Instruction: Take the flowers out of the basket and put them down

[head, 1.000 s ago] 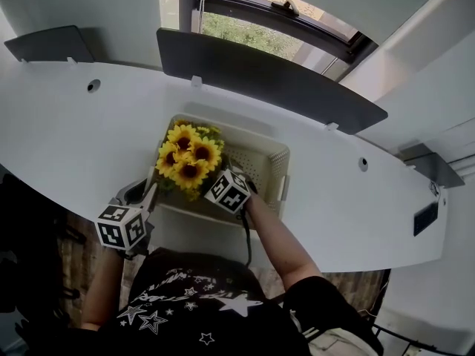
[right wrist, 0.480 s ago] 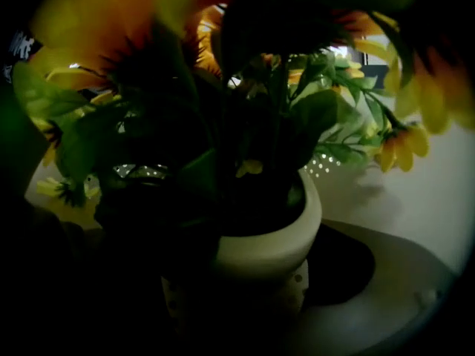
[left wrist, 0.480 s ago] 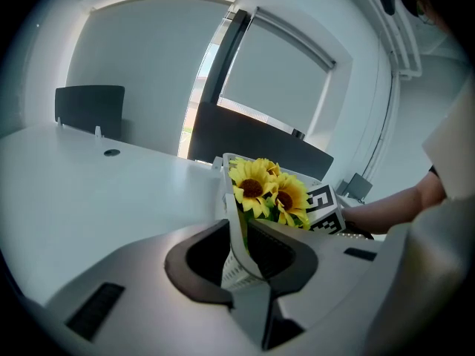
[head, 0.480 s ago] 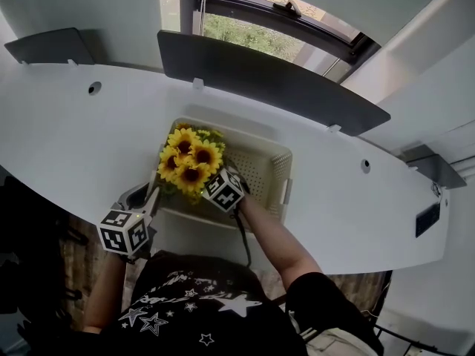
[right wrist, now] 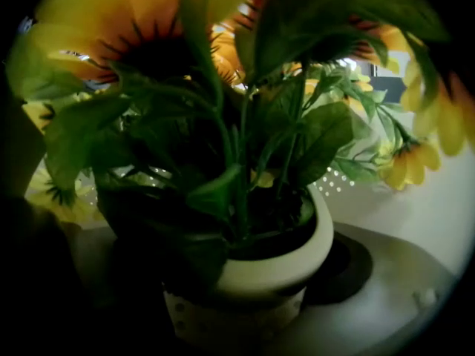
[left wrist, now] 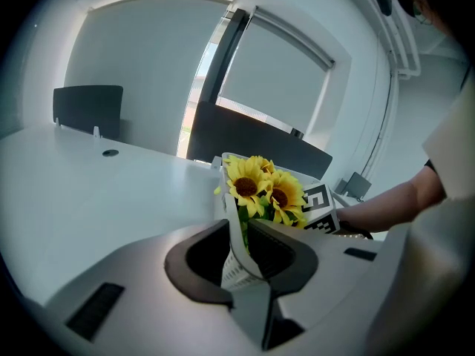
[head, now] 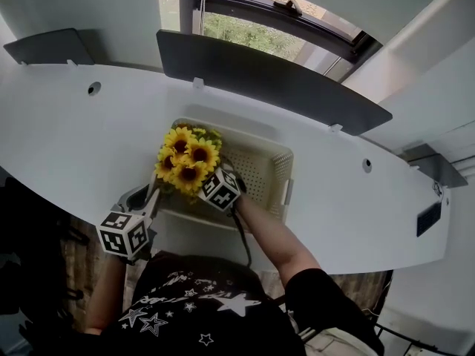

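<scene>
**White desk under a window**

A curved white desk (head: 74, 139) ran the width of the room. Along its far edge stood a long dark partition panel (head: 267, 80), and a shorter grey panel (head: 48, 44) stood at the desk's far left end. Two round cable holes were set in the desk top, one (head: 93, 87) near the short panel and the other (head: 364, 165) toward the right end. Behind the desk, past the long panel, a window (head: 252, 32) with a dark handle (head: 288, 7) showed green leaves outside. Past the desk's right end, a small dark plate (head: 425, 218) sat on a white surface. At the desk's near edge a person wore a black shirt (head: 193, 302) printed with white stars.
</scene>
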`<state>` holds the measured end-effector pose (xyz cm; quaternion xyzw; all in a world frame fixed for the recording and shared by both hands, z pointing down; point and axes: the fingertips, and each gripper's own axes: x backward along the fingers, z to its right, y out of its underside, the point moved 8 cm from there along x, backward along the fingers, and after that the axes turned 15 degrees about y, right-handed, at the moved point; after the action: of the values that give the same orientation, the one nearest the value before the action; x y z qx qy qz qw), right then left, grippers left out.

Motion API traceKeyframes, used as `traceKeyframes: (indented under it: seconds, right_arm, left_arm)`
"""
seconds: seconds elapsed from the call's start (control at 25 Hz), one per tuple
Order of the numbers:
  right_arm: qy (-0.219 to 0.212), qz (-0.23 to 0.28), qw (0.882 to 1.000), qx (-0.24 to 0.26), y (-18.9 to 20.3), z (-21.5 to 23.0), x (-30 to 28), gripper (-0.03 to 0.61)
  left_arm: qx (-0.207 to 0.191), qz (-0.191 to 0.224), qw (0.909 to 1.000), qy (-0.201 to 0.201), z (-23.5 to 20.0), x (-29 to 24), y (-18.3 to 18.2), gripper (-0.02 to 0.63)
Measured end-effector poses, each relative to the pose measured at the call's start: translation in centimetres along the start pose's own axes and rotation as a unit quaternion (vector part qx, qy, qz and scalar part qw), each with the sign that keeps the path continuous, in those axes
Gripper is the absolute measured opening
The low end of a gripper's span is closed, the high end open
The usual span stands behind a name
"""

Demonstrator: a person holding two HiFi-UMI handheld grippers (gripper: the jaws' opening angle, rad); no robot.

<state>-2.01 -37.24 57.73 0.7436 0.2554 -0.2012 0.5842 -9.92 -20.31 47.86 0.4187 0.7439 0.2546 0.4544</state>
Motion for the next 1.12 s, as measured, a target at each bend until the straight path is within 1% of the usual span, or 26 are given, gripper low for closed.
traceKeyframes:
  seconds: [0.2,0.44,0.64,0.84,0.92,1.12]
  right_arm:
    - [-0.002,-0.006,1.0,-0.007,-0.4,0.2,0.4,0.526]
    - [-0.007,0.005,1.0,-0.013,-1.5,0.8,2.0,0.527]
    - [-0.012,0.009,0.999,-0.039,-2.4,1.5,3.9,0.526]
    - [-0.012,0.02,0.998,-0.058,-3.1,2.1,5.8,0.528]
    - [-0.011,0.029,0.997,-0.065,-3.4,2.4,6.5,0.528]
    - [-0.012,0.054,0.996,-0.07,-4.3,3.1,7.9,0.528]
  left_arm:
    - [0.0,-0.002,1.0,-0.002,0.0,-0.1,0.1,0.08]
    - [-0.005,-0.002,1.0,0.002,-0.3,0.3,0.1,0.08]
    - [-0.033,-0.007,0.9994,0.003,-0.4,0.2,-0.1,0.081]
    - [-0.048,-0.016,0.9987,0.002,-0.3,0.1,-0.3,0.083]
    - [-0.055,-0.009,0.9984,-0.01,-0.2,0.2,-0.4,0.087]
    - [-0.065,0.039,0.996,-0.047,-0.3,1.2,-1.1,0.098]
